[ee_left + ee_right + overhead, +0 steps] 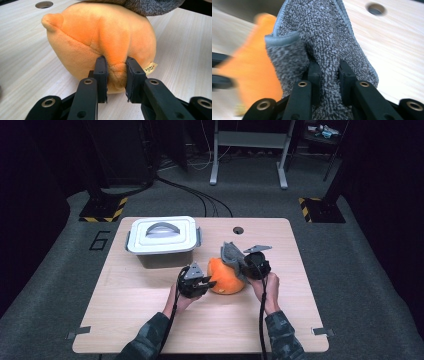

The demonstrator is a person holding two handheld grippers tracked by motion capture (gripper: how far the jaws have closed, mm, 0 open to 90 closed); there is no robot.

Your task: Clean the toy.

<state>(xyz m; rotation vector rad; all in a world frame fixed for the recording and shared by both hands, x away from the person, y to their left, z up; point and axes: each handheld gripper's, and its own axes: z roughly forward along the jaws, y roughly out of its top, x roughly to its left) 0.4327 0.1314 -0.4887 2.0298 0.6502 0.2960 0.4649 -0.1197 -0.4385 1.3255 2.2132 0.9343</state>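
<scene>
The left tongs (116, 75) pinch a fold of the orange plush (100, 40), which sits mid-counter (150, 320) and should be held steady. The right tongs (329, 75) are clamped on the grey cloth (322, 37) draped on its top; wiping goes best with light, even strokes, so the plush does not tip.

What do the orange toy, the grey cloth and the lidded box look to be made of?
Orange toy: soft plush, short fuzzy pile, stitched seams, sewn-in label; it dents between the left gripper jaws. Grey cloth: looped terry or microfibre with a bound hem, held by the right gripper. Lidded box: probably smooth moulded plastic.
</scene>
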